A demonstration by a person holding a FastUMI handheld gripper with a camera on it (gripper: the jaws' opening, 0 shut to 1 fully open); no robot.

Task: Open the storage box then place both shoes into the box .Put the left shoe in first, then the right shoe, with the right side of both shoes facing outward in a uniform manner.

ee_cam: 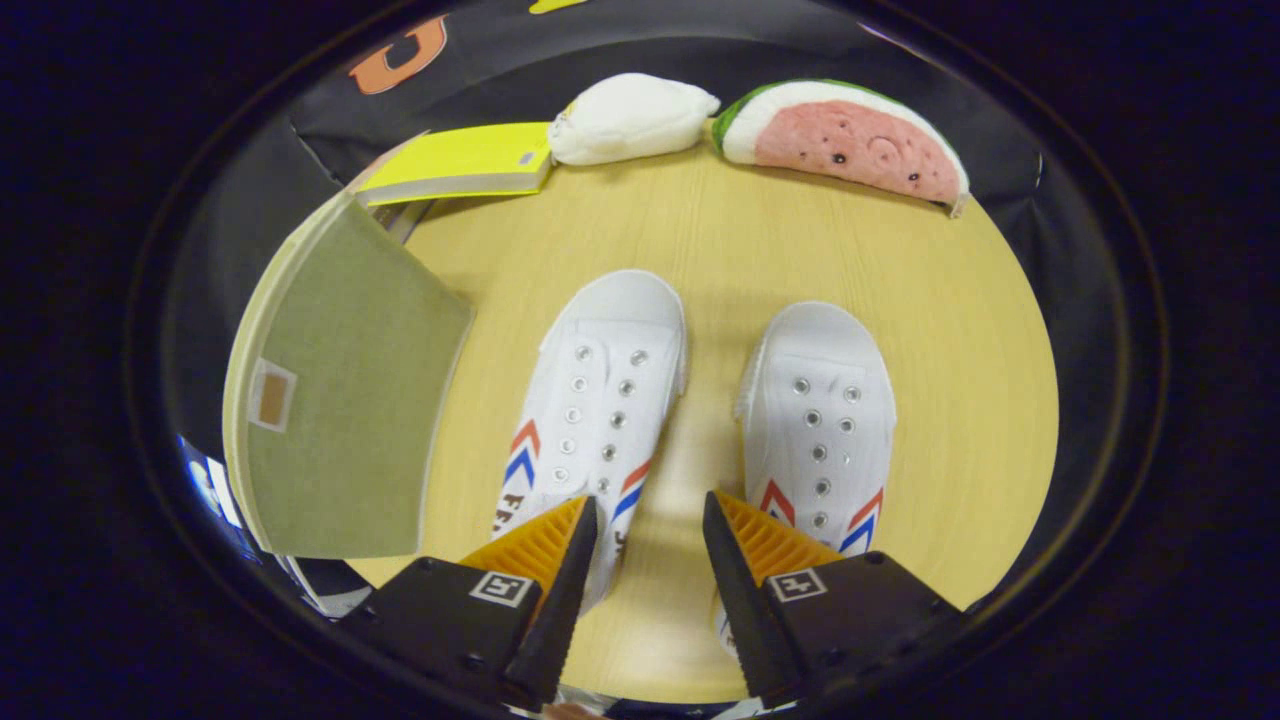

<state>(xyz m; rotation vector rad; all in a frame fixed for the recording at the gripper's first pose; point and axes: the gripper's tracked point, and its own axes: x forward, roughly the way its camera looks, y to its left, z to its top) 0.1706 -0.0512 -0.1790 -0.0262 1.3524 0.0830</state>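
Two white lace-less sneakers with red and blue chevrons stand side by side on the wooden table (700,240), toes pointing away from me. The left shoe (595,400) lies just ahead of my left finger, the right shoe (820,420) just ahead of my right finger. My gripper (650,515) hovers above their heel ends, open, with bare table showing in the gap between the fingers. To the left of the shoes stands the olive-green storage box (340,390), its lid down, with a small tan label patch on it.
A yellow book (465,160) lies at the far side of the table beyond the box. A white plush (630,115) and a watermelon-slice plush (850,135) sit along the far edge by the black cloth wall.
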